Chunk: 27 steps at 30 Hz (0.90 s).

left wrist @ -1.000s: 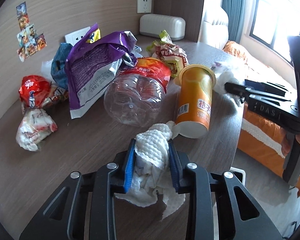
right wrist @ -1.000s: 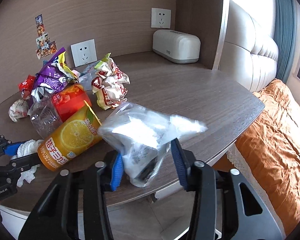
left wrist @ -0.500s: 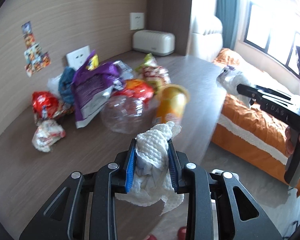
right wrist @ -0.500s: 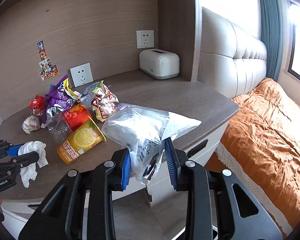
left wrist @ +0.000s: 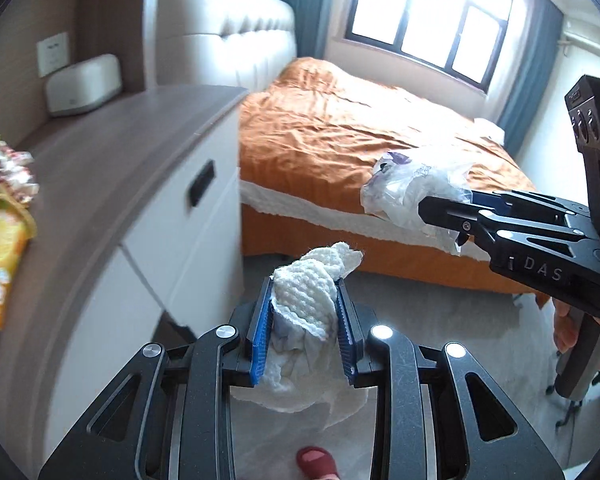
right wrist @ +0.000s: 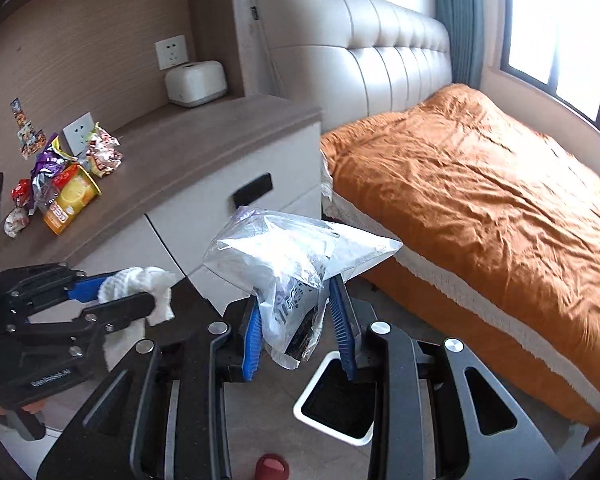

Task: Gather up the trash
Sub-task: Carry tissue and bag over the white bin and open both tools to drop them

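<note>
My left gripper (left wrist: 303,324) is shut on a crumpled white paper towel (left wrist: 306,300) and holds it in the air over the floor beside the desk. My right gripper (right wrist: 298,326) is shut on a crumpled clear plastic bag (right wrist: 292,256), above a white-rimmed trash bin (right wrist: 332,396) on the floor. The bag (left wrist: 404,192) and right gripper (left wrist: 460,216) also show in the left wrist view. The left gripper (right wrist: 112,292) with the towel (right wrist: 140,280) shows in the right wrist view. More trash lies on the desk: an orange juice carton (right wrist: 70,200), wrappers (right wrist: 102,152) and a purple bag (right wrist: 48,160).
The wooden desk top (right wrist: 204,152) with white drawers (right wrist: 220,208) stands at left, with a white box (right wrist: 196,82) at the back. A bed with an orange cover (right wrist: 480,184) fills the right. A red slipper (right wrist: 272,466) is on the floor below.
Both grippers have lifted away from the desk and swung right toward the bed, each carrying its item. The trash bin has come into the right wrist view.
</note>
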Motion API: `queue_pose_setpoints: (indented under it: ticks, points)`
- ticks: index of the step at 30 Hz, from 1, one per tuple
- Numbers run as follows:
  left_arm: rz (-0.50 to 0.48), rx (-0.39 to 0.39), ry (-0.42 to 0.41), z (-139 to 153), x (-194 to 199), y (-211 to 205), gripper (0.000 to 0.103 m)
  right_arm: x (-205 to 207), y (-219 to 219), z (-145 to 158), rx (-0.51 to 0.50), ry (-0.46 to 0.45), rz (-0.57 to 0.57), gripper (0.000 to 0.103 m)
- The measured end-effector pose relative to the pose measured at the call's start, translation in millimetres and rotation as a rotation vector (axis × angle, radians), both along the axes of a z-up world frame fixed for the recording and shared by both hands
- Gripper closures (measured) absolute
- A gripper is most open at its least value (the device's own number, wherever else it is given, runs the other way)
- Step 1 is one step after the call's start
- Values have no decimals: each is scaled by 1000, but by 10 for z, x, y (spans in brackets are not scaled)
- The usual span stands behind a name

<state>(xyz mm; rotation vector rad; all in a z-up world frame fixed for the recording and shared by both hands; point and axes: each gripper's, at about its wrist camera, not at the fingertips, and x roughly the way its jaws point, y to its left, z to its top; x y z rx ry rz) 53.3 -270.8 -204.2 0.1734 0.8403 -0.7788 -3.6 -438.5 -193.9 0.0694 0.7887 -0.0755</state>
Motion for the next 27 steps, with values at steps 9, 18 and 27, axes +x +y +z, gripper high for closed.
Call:
queue_pose_setpoints:
  ticks: [9, 18, 27]
  points:
    - [-190, 33, 152, -1423, 43, -1025, 74, -120, -591, -1111, 65, 130, -88, 70]
    - [-235, 108, 234, -3109, 92, -1474, 6, -21, -1014, -2838, 176, 280, -99, 52]
    - [-194, 189, 216, -3532, 194, -1479, 5, -11, -1256, -3437, 147, 315, -184, 5]
